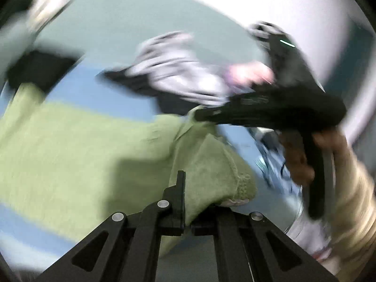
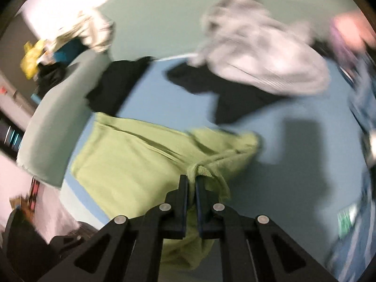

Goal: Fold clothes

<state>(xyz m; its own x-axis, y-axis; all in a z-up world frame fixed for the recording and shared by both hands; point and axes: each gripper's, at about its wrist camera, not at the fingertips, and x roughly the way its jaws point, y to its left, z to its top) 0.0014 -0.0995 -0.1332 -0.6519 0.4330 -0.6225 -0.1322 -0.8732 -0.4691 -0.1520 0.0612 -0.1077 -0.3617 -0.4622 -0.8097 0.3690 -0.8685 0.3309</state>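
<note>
We are gripping the green garment (image 2: pixel 141 155) at six o'clock with both the left gripper (image 1: pixel 195 188) and the right gripper (image 2: pixel 191 183) clamped, risking the bunched fabric slipping out.

Blue bed surface (image 2: pixel 178 89), pale green headboard (image 2: pixel 164 11), white wall (image 1: pixel 305 4)

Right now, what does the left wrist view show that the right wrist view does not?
Only the left wrist view shows the right gripper from outside, nipping the green garment, and the hand holding it. Only the right wrist view shows a yellow item in a far pile of clothes. Both show the green garment, the grey garment over a black one, and the blue surface.
</note>
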